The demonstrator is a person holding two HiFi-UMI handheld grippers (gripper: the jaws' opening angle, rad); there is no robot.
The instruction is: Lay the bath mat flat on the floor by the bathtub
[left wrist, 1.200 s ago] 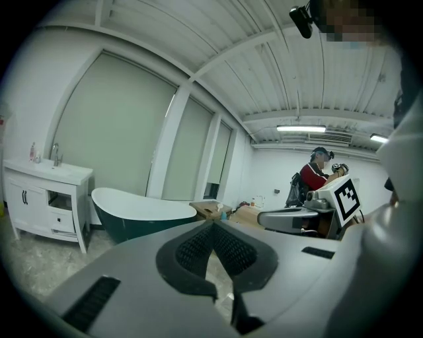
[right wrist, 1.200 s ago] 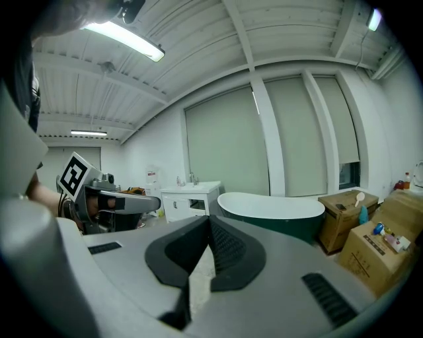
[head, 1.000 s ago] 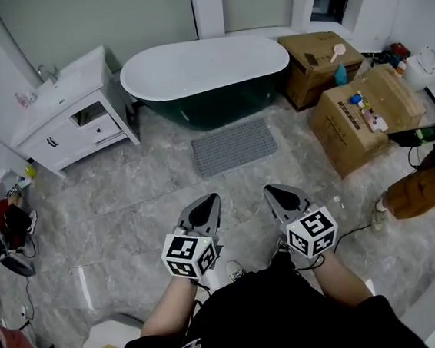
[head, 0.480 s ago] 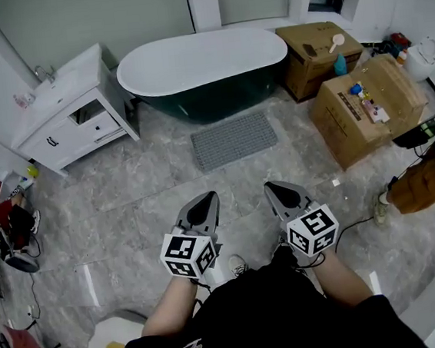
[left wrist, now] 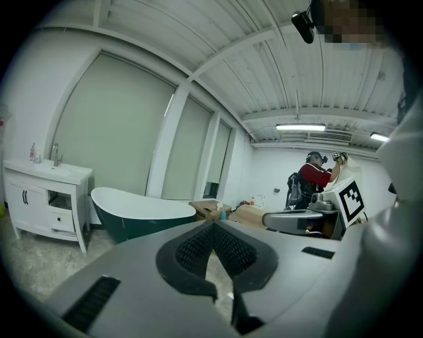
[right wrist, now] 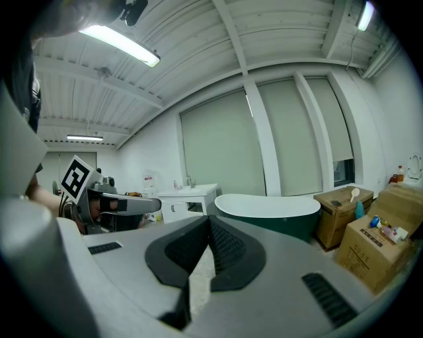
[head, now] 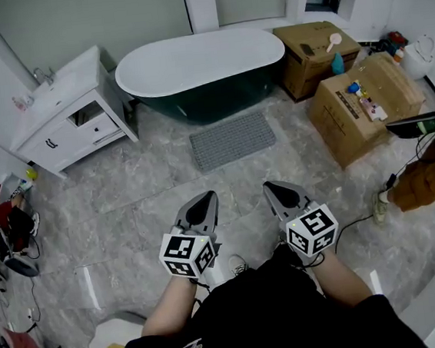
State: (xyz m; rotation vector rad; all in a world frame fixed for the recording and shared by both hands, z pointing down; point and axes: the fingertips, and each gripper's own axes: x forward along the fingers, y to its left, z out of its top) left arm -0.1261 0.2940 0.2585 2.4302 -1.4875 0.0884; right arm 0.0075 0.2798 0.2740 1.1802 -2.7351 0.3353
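Left claw (head: 207,199), right claw (head: 275,189) closed, empty; bath mat (head: 232,139) flat beside bathtub (head: 199,61), well ahead of both.

1. No word, brand or number is legible in any view.
2. Centre right, head view: dark print on the cardboard box (head: 352,128) is too small to read.
3. Lower centre: the left marker cube (head: 187,255) and right marker cube (head: 312,231) show only black-and-white square patterns.
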